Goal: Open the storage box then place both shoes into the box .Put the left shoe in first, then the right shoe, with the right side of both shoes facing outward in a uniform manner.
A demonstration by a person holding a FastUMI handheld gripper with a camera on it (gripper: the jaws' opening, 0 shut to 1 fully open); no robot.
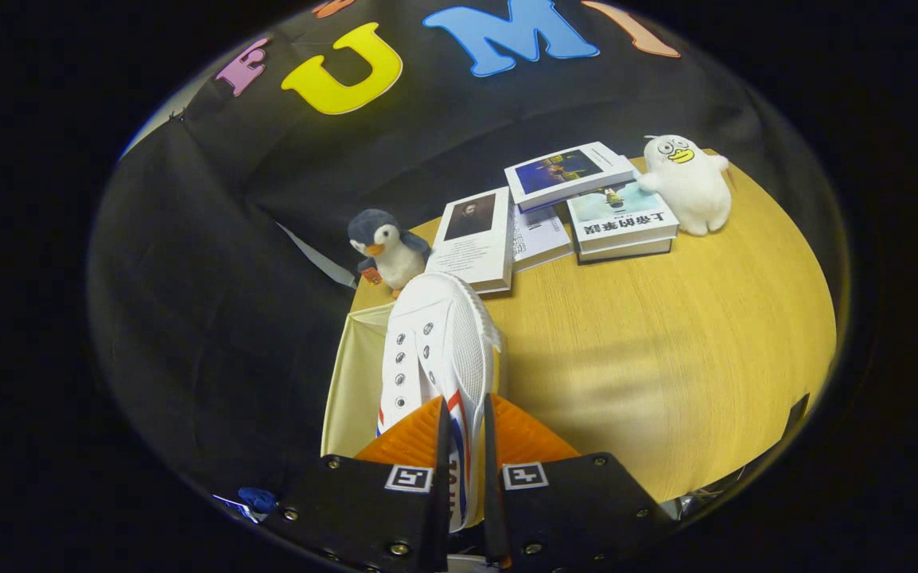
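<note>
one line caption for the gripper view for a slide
Gripper shut on a white shoe, held over the open storage box at the table's edge.

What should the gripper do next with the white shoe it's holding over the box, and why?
Probably lower it a little further into the storage box. The gripper is shut on the white shoe, pinching its heel end, with the toe pointing toward the penguin toy. The shoe hangs over the open cream box at the table edge, apparently not yet resting inside.
</note>
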